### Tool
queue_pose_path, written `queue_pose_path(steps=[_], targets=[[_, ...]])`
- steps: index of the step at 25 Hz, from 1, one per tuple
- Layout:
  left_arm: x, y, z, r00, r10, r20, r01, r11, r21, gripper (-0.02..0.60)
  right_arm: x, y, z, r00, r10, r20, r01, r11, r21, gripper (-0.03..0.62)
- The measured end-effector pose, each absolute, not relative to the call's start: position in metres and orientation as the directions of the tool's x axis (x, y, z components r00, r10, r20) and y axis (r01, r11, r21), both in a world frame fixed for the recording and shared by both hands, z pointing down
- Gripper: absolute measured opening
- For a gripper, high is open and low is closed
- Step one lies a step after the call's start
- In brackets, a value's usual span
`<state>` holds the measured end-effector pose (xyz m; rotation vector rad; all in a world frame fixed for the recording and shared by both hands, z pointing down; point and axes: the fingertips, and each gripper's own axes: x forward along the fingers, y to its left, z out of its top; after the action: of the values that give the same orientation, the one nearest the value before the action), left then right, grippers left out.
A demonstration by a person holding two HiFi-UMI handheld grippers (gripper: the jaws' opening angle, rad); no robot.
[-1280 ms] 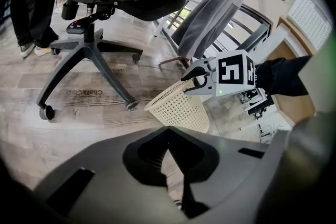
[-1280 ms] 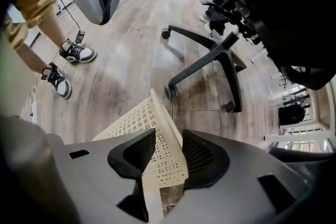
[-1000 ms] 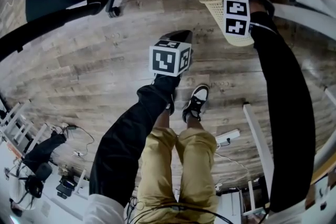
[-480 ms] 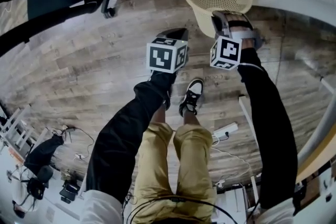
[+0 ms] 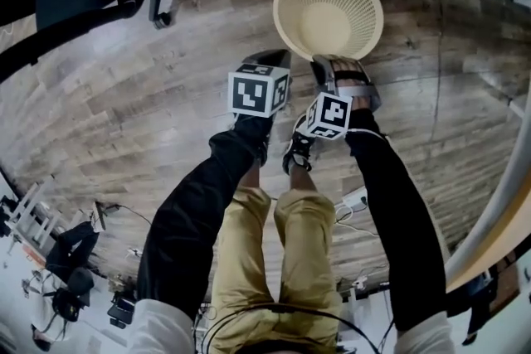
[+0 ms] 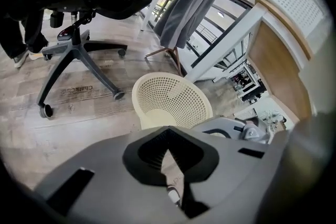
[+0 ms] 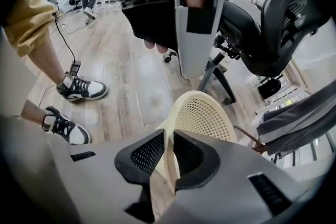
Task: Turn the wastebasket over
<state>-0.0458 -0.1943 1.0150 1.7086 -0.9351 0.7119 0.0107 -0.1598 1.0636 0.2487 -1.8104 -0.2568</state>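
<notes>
Head view: wastebasket (image 5: 358, 8), mouth-up, ahead of person's shoes (image 5: 300, 153); rt gripper (image 7: 169, 165) clamped on its near rim, jaws just eased a touch, prob. to steer the flip; left gripper (image 6: 173, 192) closed, empty, alongside.

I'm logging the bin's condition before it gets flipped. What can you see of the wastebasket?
The wastebasket is a round, cream, plastic-looking bin: smooth rolled rim, perforated walls tapering to a smaller solid base. It is empty, mouth facing up and tilted, over the wooden floor; whether its base rests there cannot be told. The right gripper pinches its near rim between its jaws, which have just eased open slightly. The left gripper is clear of it.
</notes>
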Motion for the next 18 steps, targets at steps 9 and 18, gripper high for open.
queue_pose_path(steps=[9, 18], targets=[[-0.036, -0.164, 1.017, 0.523, -0.227, 0.822, -0.85, -0.202, 0.486, 0.002, 0.01, -0.113, 1.094, -0.233, -0.187, 0.954, -0.144, 0.977, 0.156, 0.058], [-0.026, -0.153, 1.0, 0.53, -0.221, 0.818, -0.843, -0.244, 0.48, 0.002, 0.002, -0.091, 1.085, -0.311, -0.071, 0.948, -0.26, 0.966, -0.013, 0.112]])
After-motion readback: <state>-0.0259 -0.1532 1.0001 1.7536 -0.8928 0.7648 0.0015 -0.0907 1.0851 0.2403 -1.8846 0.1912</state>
